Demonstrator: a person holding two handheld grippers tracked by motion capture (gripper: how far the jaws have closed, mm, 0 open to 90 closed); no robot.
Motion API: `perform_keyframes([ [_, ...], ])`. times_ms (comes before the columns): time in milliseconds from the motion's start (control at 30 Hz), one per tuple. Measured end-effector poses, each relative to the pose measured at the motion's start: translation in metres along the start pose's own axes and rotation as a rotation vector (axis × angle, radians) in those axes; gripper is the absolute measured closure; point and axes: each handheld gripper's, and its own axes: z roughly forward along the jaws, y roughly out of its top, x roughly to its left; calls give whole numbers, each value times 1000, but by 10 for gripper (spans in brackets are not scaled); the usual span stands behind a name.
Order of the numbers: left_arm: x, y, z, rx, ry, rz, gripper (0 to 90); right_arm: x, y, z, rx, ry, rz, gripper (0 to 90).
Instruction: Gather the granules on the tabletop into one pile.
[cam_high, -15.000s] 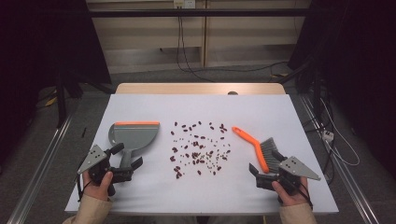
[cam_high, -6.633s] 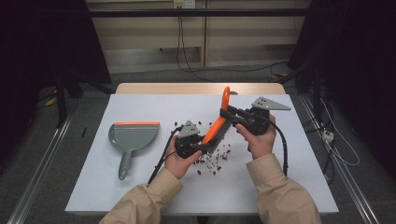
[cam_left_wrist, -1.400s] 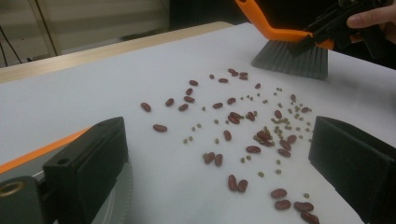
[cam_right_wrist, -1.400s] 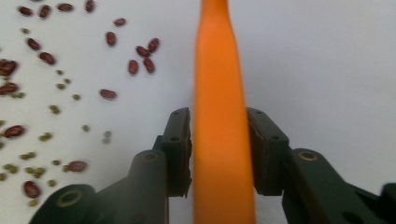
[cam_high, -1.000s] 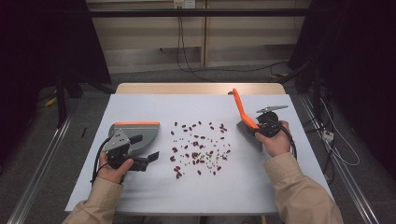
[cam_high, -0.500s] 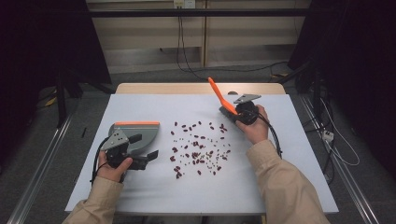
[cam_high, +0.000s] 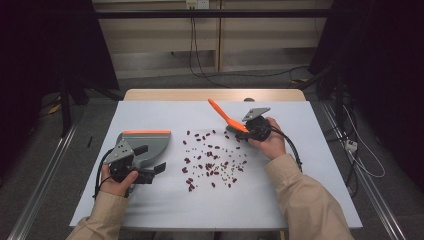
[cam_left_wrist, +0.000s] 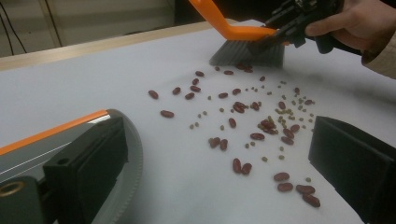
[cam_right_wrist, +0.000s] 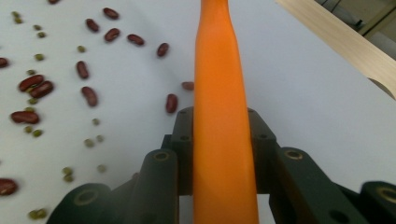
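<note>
Red beans and small green ones (cam_high: 212, 160) lie scattered mid-table (cam_left_wrist: 261, 126). My right gripper (cam_high: 246, 131) is shut on the orange handle of a brush (cam_high: 223, 115), which runs up between its jaws (cam_right_wrist: 219, 93). The grey bristles (cam_left_wrist: 247, 51) touch the table at the far right edge of the beans. A grey dustpan (cam_high: 147, 142) with an orange rim (cam_left_wrist: 51, 130) lies left of the beans. My left gripper (cam_high: 149, 159) rests at its near right side, open, with only table and beans between its jaws (cam_left_wrist: 219, 158); one jaw overlaps the pan. The dustpan's handle is hidden.
The pale sheet (cam_high: 310, 165) covers the table (cam_high: 215, 94), whose wooden far edge shows. Cables trail from both grippers. Metal rails run along the floor at both sides.
My right gripper has carried the brush leftward and down to the far right edge of the beans. The left gripper and the dustpan have stayed put.
</note>
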Motion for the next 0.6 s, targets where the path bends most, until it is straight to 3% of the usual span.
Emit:
perform_keyframes([
  [367,4,-8,-9,20,8,2,46,19,-7,-13,-7,58,-49,713],
  [600,2,-8,-6,21,2,2,47,29,-11,-21,-9,88,-49,714],
])
